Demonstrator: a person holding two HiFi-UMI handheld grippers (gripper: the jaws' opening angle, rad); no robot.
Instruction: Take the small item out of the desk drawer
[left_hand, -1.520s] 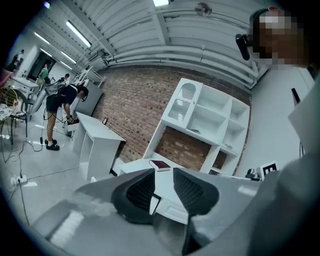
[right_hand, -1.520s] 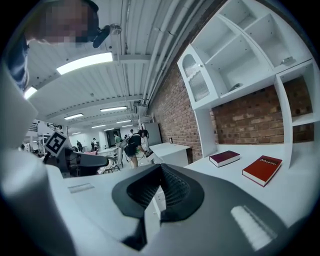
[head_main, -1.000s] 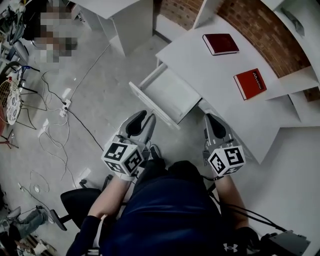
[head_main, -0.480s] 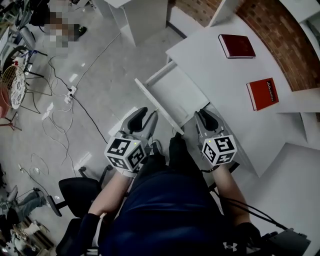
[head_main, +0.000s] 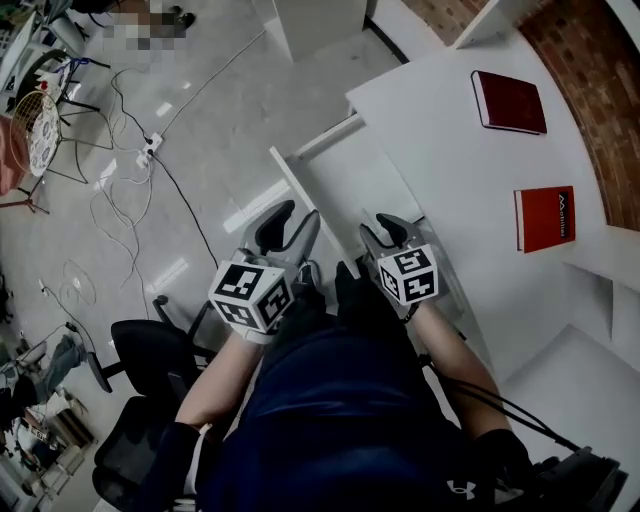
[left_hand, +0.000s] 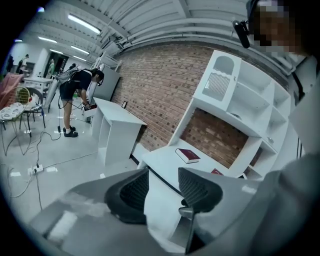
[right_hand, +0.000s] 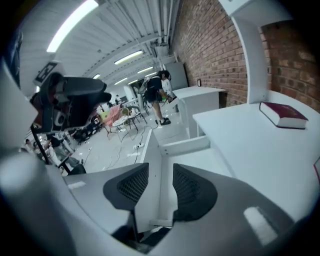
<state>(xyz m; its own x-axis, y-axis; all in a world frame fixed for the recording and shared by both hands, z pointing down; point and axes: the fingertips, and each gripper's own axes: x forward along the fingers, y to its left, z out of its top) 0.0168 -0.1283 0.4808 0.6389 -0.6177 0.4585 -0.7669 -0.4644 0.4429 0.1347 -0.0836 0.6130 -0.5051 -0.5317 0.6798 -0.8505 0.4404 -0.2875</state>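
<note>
Your right gripper has its jaws opening with nothing pinched between them. Your left gripper is released and empty. The open drawer lies at twelve o'clock, but no small item shows inside. It is probably light and easily nudged, so pinch it across its middle.

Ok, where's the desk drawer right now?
Head view, centre: the open drawer sticks out from the left edge of the white desk, just ahead of the left gripper and the right gripper, whose empty jaws are opening.
</note>
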